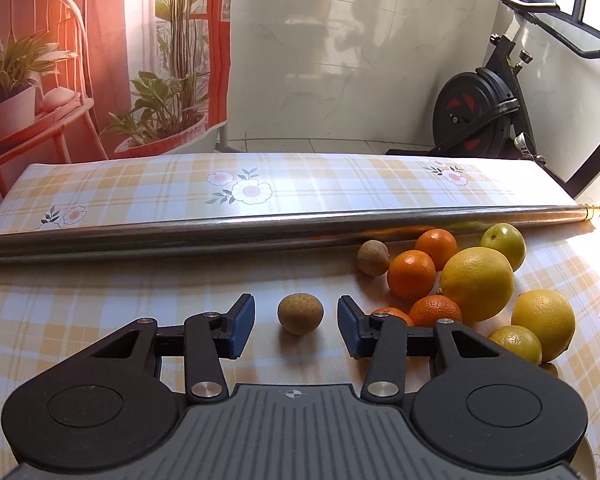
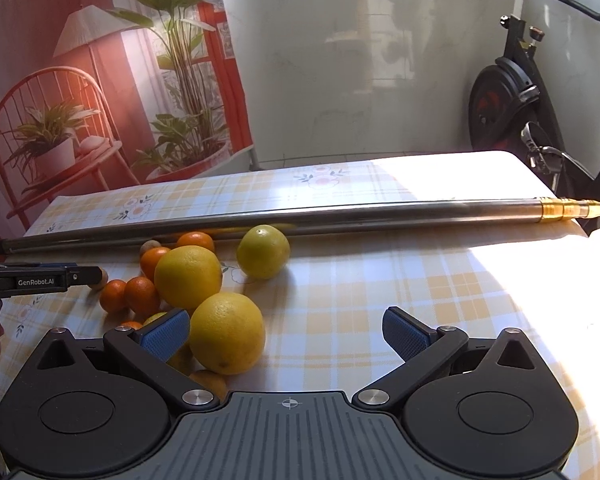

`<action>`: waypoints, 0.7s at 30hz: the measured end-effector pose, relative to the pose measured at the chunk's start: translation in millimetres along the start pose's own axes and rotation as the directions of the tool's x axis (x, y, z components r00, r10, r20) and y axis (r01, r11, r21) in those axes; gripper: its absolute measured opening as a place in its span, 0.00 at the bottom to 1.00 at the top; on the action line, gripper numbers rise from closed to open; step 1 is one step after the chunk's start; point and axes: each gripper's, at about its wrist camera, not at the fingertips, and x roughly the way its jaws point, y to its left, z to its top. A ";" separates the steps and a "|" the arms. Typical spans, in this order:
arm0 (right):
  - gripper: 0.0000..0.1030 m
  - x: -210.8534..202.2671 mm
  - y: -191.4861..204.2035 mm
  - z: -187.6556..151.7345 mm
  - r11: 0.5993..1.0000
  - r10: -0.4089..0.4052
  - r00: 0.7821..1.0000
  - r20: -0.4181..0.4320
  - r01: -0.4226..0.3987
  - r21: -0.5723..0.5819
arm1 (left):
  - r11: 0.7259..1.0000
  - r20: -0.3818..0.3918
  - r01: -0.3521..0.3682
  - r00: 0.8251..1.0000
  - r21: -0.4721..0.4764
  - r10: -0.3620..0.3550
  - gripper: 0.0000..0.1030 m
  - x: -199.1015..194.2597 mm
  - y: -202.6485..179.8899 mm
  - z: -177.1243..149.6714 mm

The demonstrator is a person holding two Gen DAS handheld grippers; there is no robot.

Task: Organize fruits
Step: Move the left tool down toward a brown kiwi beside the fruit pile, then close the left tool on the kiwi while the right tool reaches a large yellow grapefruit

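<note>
A glossy plaid floral tablecloth (image 1: 140, 280) carries a steel pole (image 1: 260, 228). Both the left gripper (image 1: 296, 326) and right gripper (image 2: 286, 334) gape; a rough brown fruit (image 1: 300, 313) sits between the left's pads, beside clustered citrus (image 1: 476, 282).

A long metal pole (image 1: 260, 226) lies across the checked tablecloth (image 1: 140, 280). An exercise bike (image 1: 484, 108) stands beyond the table, right; printed backdrop (image 1: 100, 60) left.
</note>
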 end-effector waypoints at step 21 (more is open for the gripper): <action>0.87 17.2 5.3 2.7 0.998 0.051 0.998 -0.020 -0.052 -0.048 | 0.999 0.038 -0.005 0.999 -0.046 0.006 0.28 -29.2 -5.1 -9.2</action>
